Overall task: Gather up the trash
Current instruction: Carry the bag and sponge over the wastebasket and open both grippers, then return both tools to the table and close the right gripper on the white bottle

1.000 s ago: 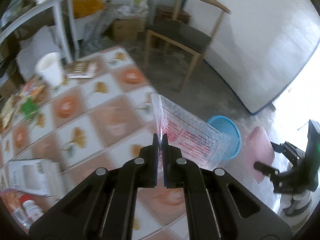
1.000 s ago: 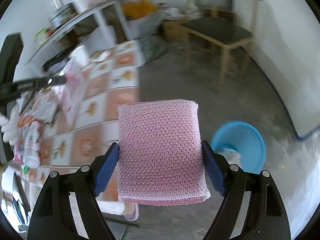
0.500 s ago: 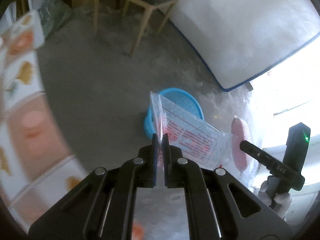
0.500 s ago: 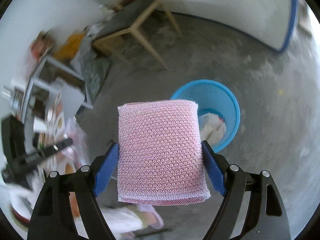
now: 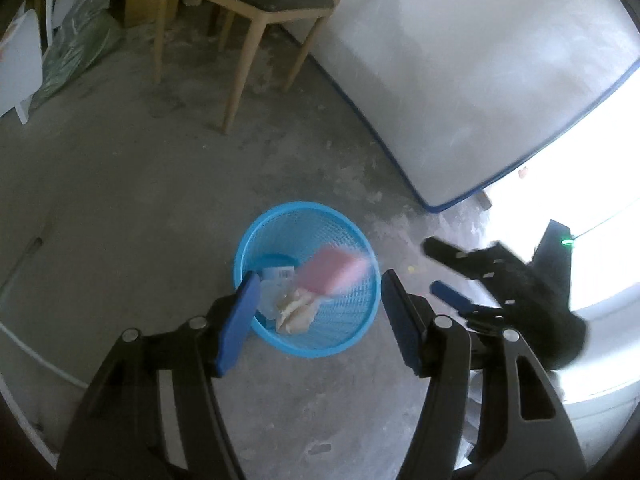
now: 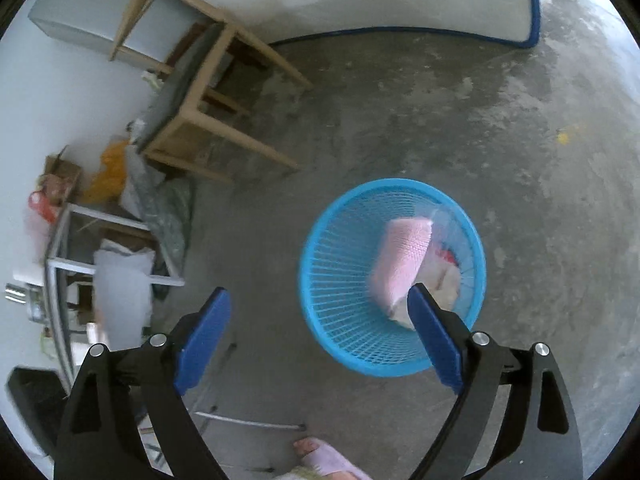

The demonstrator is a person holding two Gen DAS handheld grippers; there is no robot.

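A round blue mesh basket (image 5: pixel 352 236) stands on the concrete floor, also in the right wrist view (image 6: pixel 340 304). A pink sponge (image 5: pixel 332 274) is blurred inside its mouth; it also shows in the right wrist view (image 6: pixel 402 264), over crumpled paper (image 5: pixel 294 314) and a clear plastic bag (image 6: pixel 442 256). My left gripper (image 5: pixel 316 320) is open and empty above the basket. My right gripper (image 6: pixel 316 340) is open and empty above the basket's left rim; it also shows at the right of the left wrist view (image 5: pixel 480 276).
A wooden chair (image 5: pixel 248 12) stands beyond the basket, also in the right wrist view (image 6: pixel 208 92). A white panel with a blue edge (image 5: pixel 460 80) leans at the right. A metal rack (image 6: pixel 72 264) and clutter stand at the left. A foot in a slipper (image 6: pixel 324 456) is below.
Both grippers opened. The plastic bag left my left gripper and the pink sponge left my right gripper; both are now in the blue basket. Both views swung down over the basket.
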